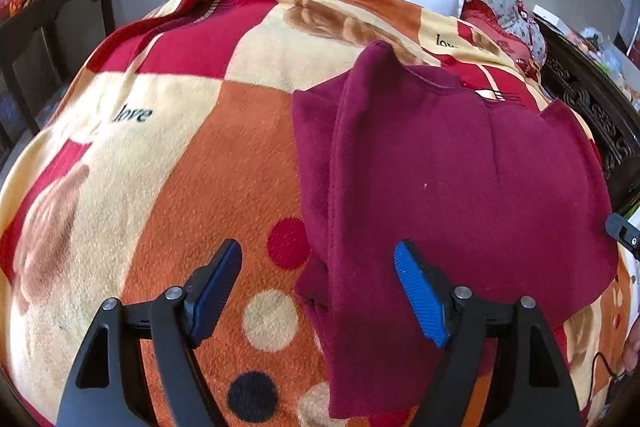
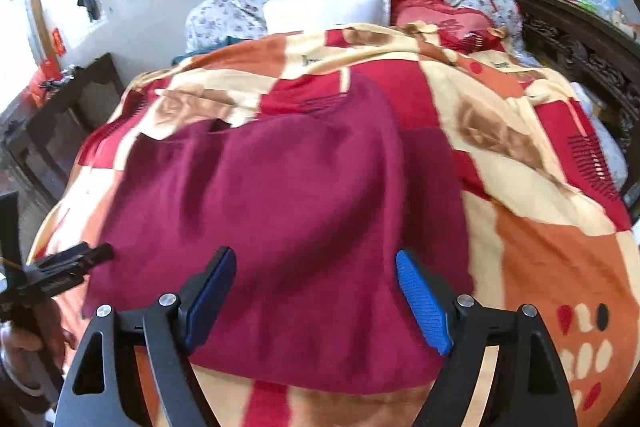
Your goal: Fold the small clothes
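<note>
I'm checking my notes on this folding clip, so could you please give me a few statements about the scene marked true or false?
1. The left gripper is open. True.
2. The right gripper is clamped on the garment. False: its jaws stand wide apart, holding nothing.
3. The maroon garment lies on a patterned blanket. True.
4. The garment is blue. False: it is maroon.
5. A white pillow lies at the far end of the bed. True.
</note>
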`<act>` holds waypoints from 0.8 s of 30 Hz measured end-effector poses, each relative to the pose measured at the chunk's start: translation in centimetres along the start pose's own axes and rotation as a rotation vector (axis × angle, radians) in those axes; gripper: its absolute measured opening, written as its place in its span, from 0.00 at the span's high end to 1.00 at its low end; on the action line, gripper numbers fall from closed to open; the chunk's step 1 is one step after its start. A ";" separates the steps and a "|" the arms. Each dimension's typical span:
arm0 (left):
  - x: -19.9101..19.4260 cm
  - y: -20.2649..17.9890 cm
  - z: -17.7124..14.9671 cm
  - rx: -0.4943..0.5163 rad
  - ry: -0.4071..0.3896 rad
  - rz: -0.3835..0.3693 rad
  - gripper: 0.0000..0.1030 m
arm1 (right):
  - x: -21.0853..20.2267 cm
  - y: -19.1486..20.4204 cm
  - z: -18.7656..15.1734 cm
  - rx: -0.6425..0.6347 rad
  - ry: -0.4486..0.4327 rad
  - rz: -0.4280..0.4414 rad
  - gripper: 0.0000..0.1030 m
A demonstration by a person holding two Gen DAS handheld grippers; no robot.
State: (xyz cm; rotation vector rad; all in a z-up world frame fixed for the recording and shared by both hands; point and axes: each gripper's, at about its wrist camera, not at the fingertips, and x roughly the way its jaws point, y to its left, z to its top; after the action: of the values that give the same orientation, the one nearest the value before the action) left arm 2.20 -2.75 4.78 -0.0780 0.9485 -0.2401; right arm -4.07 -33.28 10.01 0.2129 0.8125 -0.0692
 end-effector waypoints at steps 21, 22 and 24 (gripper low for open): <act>1.7 1.7 -0.6 -0.088 -0.004 -0.095 0.14 | 2.6 -3.8 0.6 0.045 0.046 -0.091 0.33; 1.8 1.6 -0.8 -0.083 -0.014 -0.093 0.13 | 2.1 -3.6 0.6 0.035 0.047 -0.099 0.33; 1.8 1.4 -1.0 -0.069 -0.028 -0.085 0.12 | 1.0 -2.6 0.6 -0.005 0.028 -0.132 0.30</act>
State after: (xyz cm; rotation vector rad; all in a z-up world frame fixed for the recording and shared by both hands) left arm 2.67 -1.79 2.54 -0.1846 0.9269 -0.2846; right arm -3.29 -35.93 9.25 0.1560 0.8540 -0.1887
